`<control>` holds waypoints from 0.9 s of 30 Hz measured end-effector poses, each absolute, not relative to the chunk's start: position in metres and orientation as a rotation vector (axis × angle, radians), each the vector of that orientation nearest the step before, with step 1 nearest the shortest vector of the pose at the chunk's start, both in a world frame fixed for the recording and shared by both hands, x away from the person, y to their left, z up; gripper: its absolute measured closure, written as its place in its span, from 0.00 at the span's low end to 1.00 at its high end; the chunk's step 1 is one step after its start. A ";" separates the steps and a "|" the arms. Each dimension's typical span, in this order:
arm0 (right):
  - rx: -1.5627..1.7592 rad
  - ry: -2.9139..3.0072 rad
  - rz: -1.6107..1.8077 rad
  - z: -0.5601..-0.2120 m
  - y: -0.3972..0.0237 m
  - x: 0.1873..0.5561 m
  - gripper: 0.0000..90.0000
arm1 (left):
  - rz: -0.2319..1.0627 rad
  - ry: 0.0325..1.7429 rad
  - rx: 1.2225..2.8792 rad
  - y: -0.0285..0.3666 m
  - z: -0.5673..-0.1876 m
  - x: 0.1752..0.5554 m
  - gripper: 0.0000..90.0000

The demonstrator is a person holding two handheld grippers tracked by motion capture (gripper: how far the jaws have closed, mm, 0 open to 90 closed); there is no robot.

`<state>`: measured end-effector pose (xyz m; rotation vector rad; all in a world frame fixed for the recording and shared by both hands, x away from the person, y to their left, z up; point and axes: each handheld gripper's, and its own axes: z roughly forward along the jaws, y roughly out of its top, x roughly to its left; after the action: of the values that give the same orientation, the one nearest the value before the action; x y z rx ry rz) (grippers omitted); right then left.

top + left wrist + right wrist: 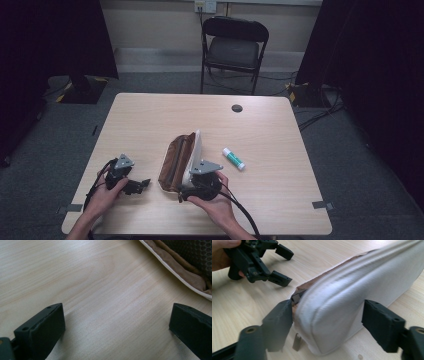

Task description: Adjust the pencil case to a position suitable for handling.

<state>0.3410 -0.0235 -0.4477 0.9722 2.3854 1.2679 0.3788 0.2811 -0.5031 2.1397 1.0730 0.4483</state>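
Jaws of the right gripper (327,325) straddle the near end of the white-and-brown pencil case (181,157) without clamping it — one touches by the zipper pull (296,297), the other stands off. Just left of the case, the left gripper (141,185) rests wide apart — nothing between its jaws.

Your surface (150,120) is pale wood-grain laminate, smooth with a soft sheen. The pouch (362,287) in front of you is ribbed white cloth outside, matt and finely woven, with a brown suede-like lining (175,262). Each tool has jaws of matt black plastic, and the glue stick (233,158) looks like glossy plastic.
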 end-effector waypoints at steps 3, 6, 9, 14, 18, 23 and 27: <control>0.972 2.363 1.254 -0.448 -0.027 0.341 0.42 | 0.446 1.073 2.139 0.281 -0.503 0.379 0.00; 0.964 2.341 1.238 -0.447 -0.033 0.341 0.55 | 0.448 1.071 2.142 0.281 -0.503 0.379 0.00; 0.978 2.336 1.227 -0.447 -0.041 0.344 0.65 | 0.449 1.071 2.140 0.281 -0.503 0.379 0.00; 0.992 2.329 1.217 -0.446 -0.058 0.349 0.78 | 0.449 1.072 2.139 0.281 -0.503 0.379 0.00; 0.996 2.343 1.226 -0.443 -0.070 0.351 0.83 | 0.449 1.072 2.139 0.281 -0.503 0.379 0.00; 0.970 2.374 1.241 -0.442 -0.082 0.346 0.85 | 0.449 1.072 2.139 0.281 -0.503 0.378 0.00; 0.938 2.399 1.252 -0.440 -0.089 0.341 0.86 | 0.449 1.073 2.138 0.281 -0.503 0.378 0.00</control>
<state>0.3407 -0.0888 -0.4400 0.9376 2.3989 1.2520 0.3784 0.2812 -0.5031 2.1383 1.0727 0.4487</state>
